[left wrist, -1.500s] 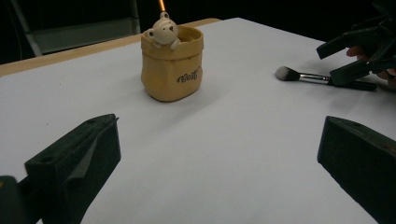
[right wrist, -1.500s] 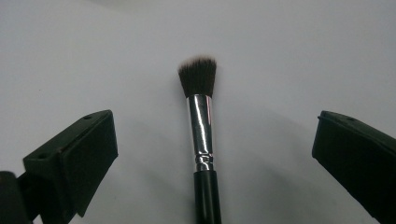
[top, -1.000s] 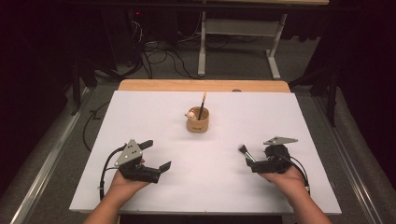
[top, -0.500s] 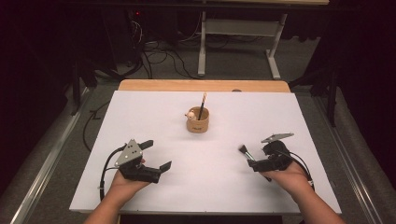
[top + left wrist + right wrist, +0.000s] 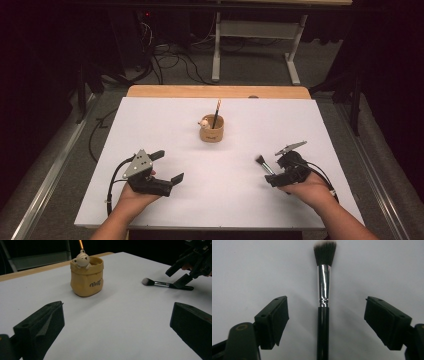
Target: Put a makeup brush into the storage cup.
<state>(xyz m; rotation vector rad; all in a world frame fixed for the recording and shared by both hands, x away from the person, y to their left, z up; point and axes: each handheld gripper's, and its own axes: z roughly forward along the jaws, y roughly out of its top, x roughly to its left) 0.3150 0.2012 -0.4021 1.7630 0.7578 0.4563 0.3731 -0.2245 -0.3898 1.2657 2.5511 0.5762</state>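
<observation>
Right gripper (image 5: 274,176) low over the white bench (image 5: 165,120) on its near right side, jaws set either side of a makeup brush (image 5: 264,165). In the right gripper view: brush (image 5: 323,312) lying flat on the white surface, black handle running up the middle between both pads (image 5: 279,317), silver ferrule beyond, dark bristles farthest from the camera. Clear gaps on both sides of the handle, pads touching nothing; jaws fairly wide, having just been closing in around the brush, grip not yet made. From the left gripper view: same brush (image 5: 165,285) flat on the bench, bristle tip toward the cup, right gripper (image 5: 183,277) at its handle end.

Left gripper (image 5: 167,167) on the near left side, held in a hand (image 5: 131,197), jaws spread wide with only bare bench between; well apart from the brush.

Near the bench's middle, a tan cup (image 5: 212,130) shaped like a little sack, with a small bear figure (image 5: 82,259) perched on its rim and 1 thin orange stick (image 5: 217,111) standing inside. Cup well apart from both grippers. Wooden edge (image 5: 215,91) along the far side of the bench.
</observation>
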